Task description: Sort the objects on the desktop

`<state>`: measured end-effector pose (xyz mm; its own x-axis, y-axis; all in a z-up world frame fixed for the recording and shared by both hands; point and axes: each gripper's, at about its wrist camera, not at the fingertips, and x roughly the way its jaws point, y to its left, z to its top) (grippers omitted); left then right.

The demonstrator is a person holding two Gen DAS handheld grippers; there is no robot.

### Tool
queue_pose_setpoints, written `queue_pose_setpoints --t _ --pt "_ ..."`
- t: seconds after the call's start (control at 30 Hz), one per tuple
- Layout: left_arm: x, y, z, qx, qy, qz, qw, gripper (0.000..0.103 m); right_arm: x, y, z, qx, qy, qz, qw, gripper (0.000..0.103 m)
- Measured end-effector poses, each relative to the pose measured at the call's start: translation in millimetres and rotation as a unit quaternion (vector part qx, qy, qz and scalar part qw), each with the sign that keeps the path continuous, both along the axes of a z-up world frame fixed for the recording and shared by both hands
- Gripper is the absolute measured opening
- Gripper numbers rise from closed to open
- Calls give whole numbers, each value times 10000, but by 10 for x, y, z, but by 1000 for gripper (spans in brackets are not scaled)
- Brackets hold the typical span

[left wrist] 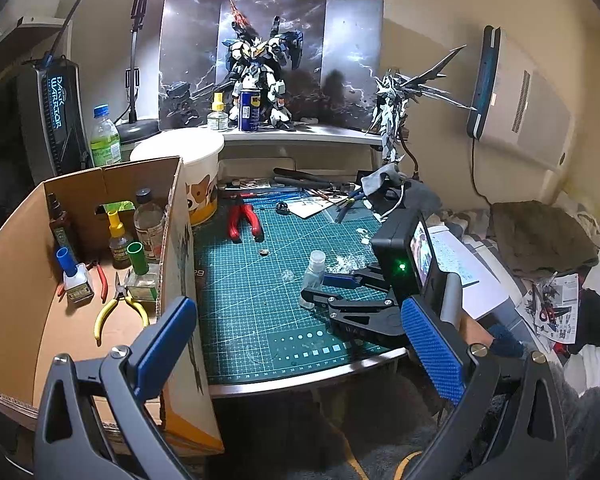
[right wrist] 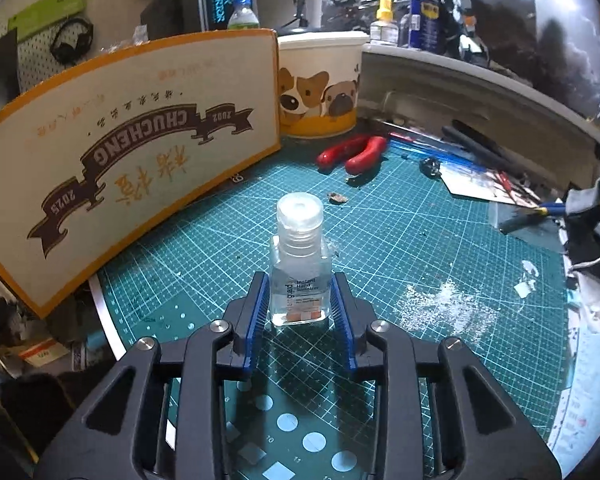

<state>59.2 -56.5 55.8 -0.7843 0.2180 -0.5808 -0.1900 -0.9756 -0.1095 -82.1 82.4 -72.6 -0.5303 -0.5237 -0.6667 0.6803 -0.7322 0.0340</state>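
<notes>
A small clear hand sanitizer bottle point(right wrist: 299, 272) with a round cap stands upright on the green cutting mat point(right wrist: 400, 248). My right gripper point(right wrist: 300, 300) is shut on its lower body, one blue pad against each side. In the left wrist view that bottle point(left wrist: 315, 270) and the right gripper point(left wrist: 317, 286) sit mid-mat. My left gripper point(left wrist: 300, 332) hangs open over the mat's front edge with nothing between its fingers. Left of it an open cardboard box point(left wrist: 28, 280) holds several small bottles point(left wrist: 140, 264) and yellow-handled pliers point(left wrist: 120, 308).
Red-handled pliers point(left wrist: 244, 220) lie at the back of the mat beside a dog-print bucket point(left wrist: 200, 196). Tools and paper clutter the back right. White crumbs point(right wrist: 448, 304) lie right of the bottle. A raised shelf point(left wrist: 300, 132) carries a spray can and model robots.
</notes>
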Motion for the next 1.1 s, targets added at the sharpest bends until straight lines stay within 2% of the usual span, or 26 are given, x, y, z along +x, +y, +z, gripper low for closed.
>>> queue_pose_setpoints --t 0.2,0.3,0.47,0.67,0.8,0.97,1.1 --pt "4 11 0 -29 -7 -5 10000 103 53 23 -15 -90 -103 -391 9991 29" --pt "6 -19 4 -23 -8 13 10000 103 171 -31 -15 4 15 -947 9955 29" --pt "32 -110 16 -59 -2 52 10000 103 335 -227 -40 70 201 -1918 9812 28" --pt "60 -208 30 -59 35 89 9999 103 247 -420 11 248 31 -2840 9585 28" --pt "78 -273 39 -59 59 114 9999 103 163 -491 62 307 -104 -3092 9505 28" --pt "78 -305 23 -40 41 123 9999 103 116 -516 86 305 -149 -3128 9492 28" --pt "74 -301 11 -32 26 129 9999 103 122 -493 73 257 -133 -3129 9493 32"
